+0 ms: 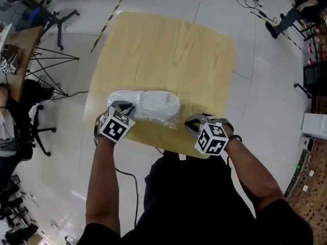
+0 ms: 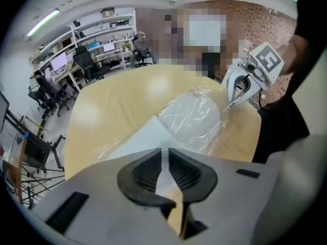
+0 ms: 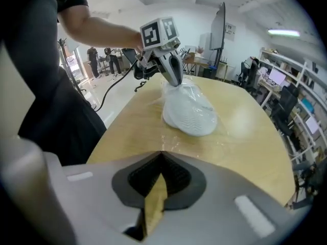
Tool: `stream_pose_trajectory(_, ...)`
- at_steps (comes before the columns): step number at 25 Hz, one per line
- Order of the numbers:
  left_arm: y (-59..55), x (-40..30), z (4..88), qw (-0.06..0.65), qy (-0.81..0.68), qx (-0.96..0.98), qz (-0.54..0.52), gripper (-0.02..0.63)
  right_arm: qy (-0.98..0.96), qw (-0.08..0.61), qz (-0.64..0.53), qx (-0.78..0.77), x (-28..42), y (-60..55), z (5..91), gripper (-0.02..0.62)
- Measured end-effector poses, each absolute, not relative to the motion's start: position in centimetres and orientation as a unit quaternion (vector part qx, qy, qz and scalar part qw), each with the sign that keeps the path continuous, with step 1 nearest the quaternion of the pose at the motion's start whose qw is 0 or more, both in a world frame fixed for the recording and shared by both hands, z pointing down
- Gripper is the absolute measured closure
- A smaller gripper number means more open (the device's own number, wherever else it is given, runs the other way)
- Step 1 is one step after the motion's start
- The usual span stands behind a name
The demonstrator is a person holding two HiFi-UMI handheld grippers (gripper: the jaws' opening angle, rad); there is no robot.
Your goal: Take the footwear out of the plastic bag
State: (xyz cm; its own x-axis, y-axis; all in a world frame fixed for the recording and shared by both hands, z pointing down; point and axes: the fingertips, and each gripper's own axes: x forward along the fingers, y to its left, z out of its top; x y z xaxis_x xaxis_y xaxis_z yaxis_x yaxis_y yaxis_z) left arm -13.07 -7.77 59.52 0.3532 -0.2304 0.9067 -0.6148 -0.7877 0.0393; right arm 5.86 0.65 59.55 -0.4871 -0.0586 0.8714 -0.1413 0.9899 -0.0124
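Closest, the right gripper (image 3: 162,153) has its fingers closed on the plastic bag (image 1: 169,117); the left gripper (image 2: 164,150), fingers narrow, pinches its other end. White footwear (image 1: 153,102) lies inside, by the bench (image 1: 168,45) near edge.

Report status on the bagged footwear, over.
Left claw pinching one end of the plastic bag, right claw shut on the other. White footwear not out yet, lying on table. Nothing in the way.
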Motion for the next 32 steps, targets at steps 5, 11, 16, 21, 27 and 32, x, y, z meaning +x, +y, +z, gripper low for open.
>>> stream_pose_trajectory(5,-7.8,-12.4,58.6,0.210,-0.282,0.811,0.467,0.581,-0.860,0.498,-0.003,0.112,7.5,-1.0,58.6,0.594)
stream_pose_trajectory(11,-6.5,-10.6,57.4,0.209,-0.284,0.826,0.441,0.591,-0.864,0.480,0.054,0.144,9.5,-2.3,58.3,0.517)
stream_pose_trajectory(16,-6.2,-10.1,55.6,0.196,-0.270,0.846,0.415,0.565,-0.872,0.329,0.265,0.247,10.0,-6.6,55.8,0.506)
stream_pose_trajectory(21,-6.8,-11.3,54.4,0.115,-0.234,0.858,0.443,0.544,-0.786,0.211,0.499,0.297,9.5,-9.8,58.3,0.576)
stream_pose_trajectory(27,-8.1,-9.2,55.3,0.076,-0.173,0.866,0.464,0.516,-0.748,0.171,0.580,0.272,6.6,-9.9,59.3,0.472)
stream_pose_trajectory(32,-8.2,-8.5,57.6,0.087,-0.151,0.859,0.482,0.514,-0.741,0.170,0.592,0.267,5.5,-9.6,59.9,0.453)
